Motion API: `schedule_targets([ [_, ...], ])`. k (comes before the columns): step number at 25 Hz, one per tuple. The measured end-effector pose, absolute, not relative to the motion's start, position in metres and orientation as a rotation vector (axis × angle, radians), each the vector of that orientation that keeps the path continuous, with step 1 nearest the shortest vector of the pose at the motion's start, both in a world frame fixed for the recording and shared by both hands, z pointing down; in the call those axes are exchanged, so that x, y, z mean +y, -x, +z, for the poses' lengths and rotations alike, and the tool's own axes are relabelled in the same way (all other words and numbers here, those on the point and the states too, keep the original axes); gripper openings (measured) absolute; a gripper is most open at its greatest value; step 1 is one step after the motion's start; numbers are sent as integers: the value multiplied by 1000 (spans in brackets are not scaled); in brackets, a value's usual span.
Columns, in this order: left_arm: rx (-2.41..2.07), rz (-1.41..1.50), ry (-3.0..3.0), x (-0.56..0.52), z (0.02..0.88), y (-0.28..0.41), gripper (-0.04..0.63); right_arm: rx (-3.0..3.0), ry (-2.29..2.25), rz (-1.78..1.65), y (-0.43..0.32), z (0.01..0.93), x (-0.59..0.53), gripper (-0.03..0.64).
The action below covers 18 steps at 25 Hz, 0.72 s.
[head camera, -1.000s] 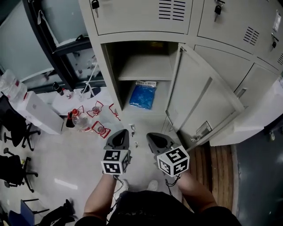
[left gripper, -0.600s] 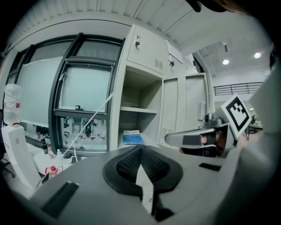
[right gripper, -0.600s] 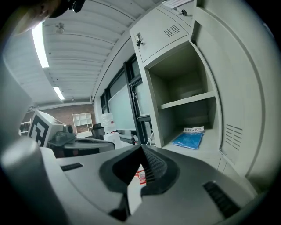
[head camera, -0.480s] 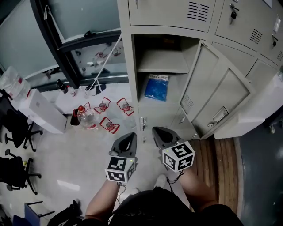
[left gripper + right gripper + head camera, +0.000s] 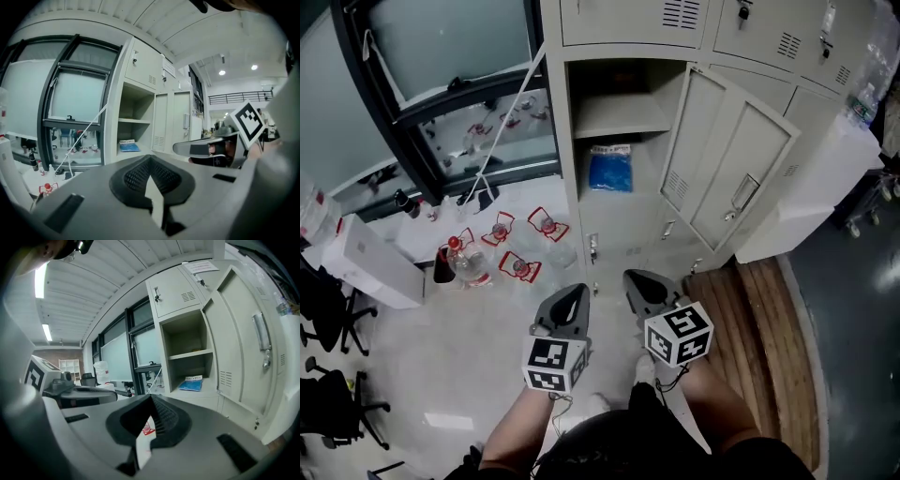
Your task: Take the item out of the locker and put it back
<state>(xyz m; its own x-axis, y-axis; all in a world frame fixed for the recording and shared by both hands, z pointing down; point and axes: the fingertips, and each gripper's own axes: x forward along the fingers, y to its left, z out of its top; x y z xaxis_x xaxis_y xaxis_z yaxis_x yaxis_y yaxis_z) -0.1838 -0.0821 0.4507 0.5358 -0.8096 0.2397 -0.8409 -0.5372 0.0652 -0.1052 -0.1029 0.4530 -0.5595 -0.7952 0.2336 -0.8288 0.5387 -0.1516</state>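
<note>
Both my claws are closed and empty. The left claw point(image 5: 580, 288) has its pads together with only a thin sliver of light between them, and the right claw point(image 5: 629, 276) is the same. In their own views the left claw point(image 5: 151, 162) and the right claw point(image 5: 150, 402) both point towards the open locker point(image 5: 565, 141), well short of it.

The bag point(image 5: 609, 170), blue, lies flat on the bottom of the open compartment, under the shelf point(image 5: 619, 118). There is bare room beside it, more on the right than on the left. From the left claw the bag point(image 5: 129, 147) sits just inside the left wall's front edge. From the right claw the bag point(image 5: 191, 384) shows between that wall and the door.

The door point(image 5: 727, 169) is swung out to the right, its free edge and handle turned my way, so it bounds my right side. Below it, wooden planks point(image 5: 769, 328) run along the locker's foot.

To the left the floor point(image 5: 487, 328) is open near me, but bottles point(image 5: 469, 262) with red handles stand close to the locker's left corner. A white box point(image 5: 370, 262) lies beyond them. A dark window frame point(image 5: 422, 103) closes that side. Between my claws and the compartment's lip the way is bare.
</note>
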Motion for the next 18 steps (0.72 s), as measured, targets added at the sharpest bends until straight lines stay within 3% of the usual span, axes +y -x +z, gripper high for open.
schedule_targets([
  [18,-1296,263,-2648,-39,459,174,3,-2569,-1493,343,98,452,-50,0],
])
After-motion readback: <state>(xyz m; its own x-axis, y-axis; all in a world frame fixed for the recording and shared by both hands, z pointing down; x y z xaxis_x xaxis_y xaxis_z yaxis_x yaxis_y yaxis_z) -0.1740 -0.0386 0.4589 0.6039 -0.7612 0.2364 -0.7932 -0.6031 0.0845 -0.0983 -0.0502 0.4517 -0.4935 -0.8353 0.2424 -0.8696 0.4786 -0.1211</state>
